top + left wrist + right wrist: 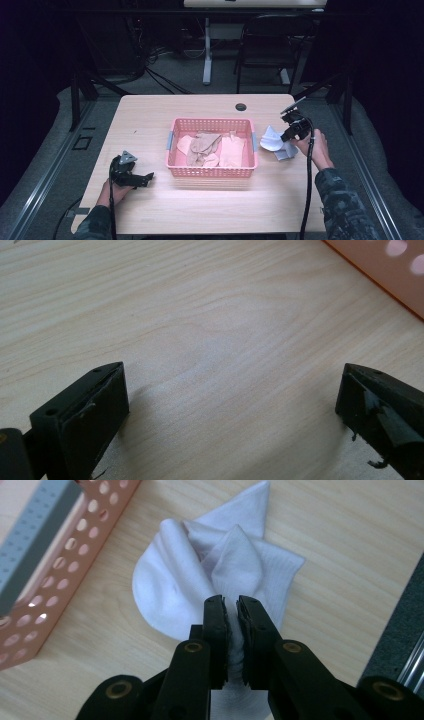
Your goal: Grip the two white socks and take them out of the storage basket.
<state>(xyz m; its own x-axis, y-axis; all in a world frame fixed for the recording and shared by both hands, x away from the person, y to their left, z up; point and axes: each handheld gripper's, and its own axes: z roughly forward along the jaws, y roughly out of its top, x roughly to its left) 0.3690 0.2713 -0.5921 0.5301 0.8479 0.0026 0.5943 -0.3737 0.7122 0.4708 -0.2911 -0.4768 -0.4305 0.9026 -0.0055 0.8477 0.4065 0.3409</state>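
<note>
Table (150, 125): hand-held gripper (231, 607) pinching sock (175, 580).

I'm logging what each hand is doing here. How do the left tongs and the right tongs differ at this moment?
The left tongs stand wide open over bare table; the right tongs are closed on a white sock. The left tongs sit left of the pink basket, the right tongs to its right. Both have black jaws and a trailing cable.

Dark room, grey floor (180, 75), black chair (267, 45), cables (155, 75)
</note>
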